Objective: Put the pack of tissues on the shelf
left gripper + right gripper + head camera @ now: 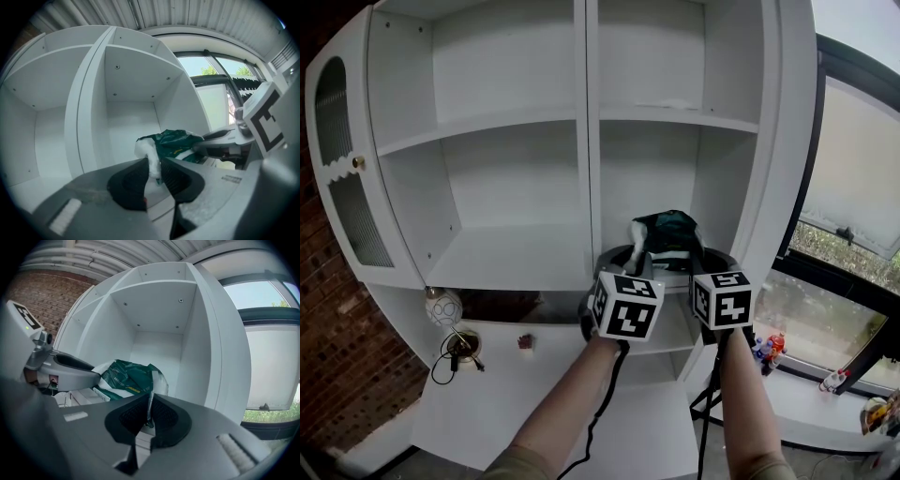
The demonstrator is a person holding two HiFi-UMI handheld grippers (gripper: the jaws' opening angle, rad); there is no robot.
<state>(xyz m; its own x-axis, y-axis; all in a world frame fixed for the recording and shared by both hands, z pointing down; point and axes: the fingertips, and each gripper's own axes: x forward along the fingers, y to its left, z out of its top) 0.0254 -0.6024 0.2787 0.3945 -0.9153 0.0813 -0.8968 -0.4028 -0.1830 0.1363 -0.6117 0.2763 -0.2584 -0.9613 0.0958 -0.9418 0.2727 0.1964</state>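
Note:
The pack of tissues (667,230), green and white plastic, sits low in the right compartment of the white shelf unit (586,141), just above its shelf board (717,255); I cannot tell whether it rests there. My left gripper (639,255) is shut on the pack's white left end (149,157), which is pinched between the pads. My right gripper (694,255) is shut on a thin flap at the pack's right end (151,394). In each gripper view the pack (176,143) (126,378) lies between the two grippers, both pointing level into the compartment.
The left compartment's shelf (511,258) and the upper shelves are bare. The cabinet door (342,169) stands open at the left. On the counter below lie a patterned ball (442,307), a cable with plug (461,349) and a small dark object (525,342). Toys (769,349) sit on the window sill.

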